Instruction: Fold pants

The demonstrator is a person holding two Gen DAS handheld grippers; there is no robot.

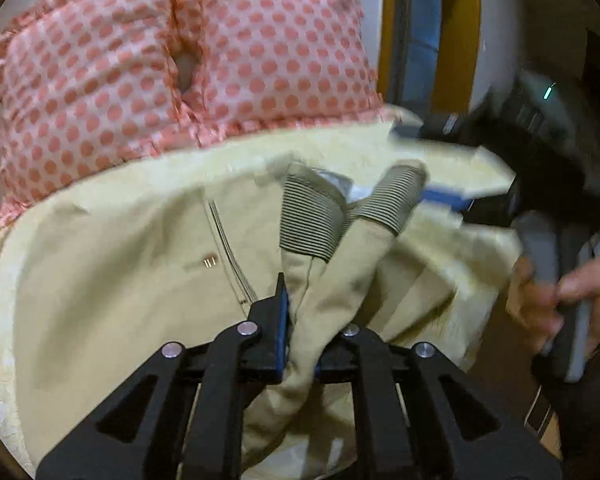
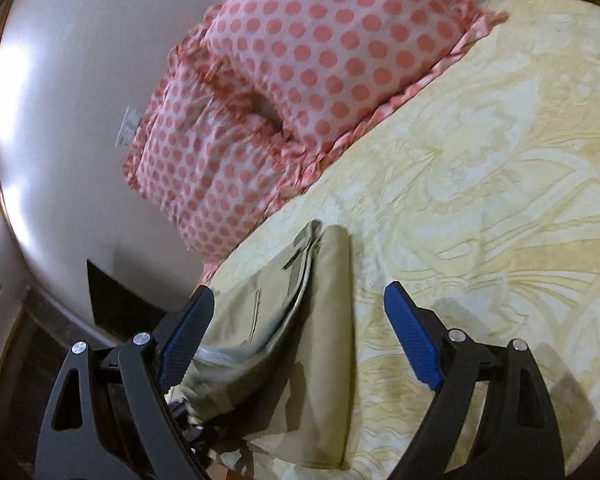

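Left gripper point(image 1: 300, 320): clamped on a bunch of tan fabric from the pants point(image 1: 140, 272), legs gathered between its fingers.
Right gripper point(image 2: 296, 344): fingers spread wide, holding nothing, hovering over the pants; blurred in the left wrist view, so likely moving.
Pants location: on the yellow patterned bedspread point(image 2: 480, 184), near the bed edge, just short of the polka-dot pillows point(image 2: 312, 60).
Cuffs: two striped ribbed cuffs point(image 1: 312, 220) side by side, pointing toward the pillows.
Step in hand: looks like laying the legs over the body of the pants, fold partly made.
Do it well: keep the left clamp firm, carry both cuffs together so the legs stay stacked; use the free right gripper to pin or smooth the fold line.
Risk: one leg slips out and the cuffs end uneven; fabric bunches at the grip.
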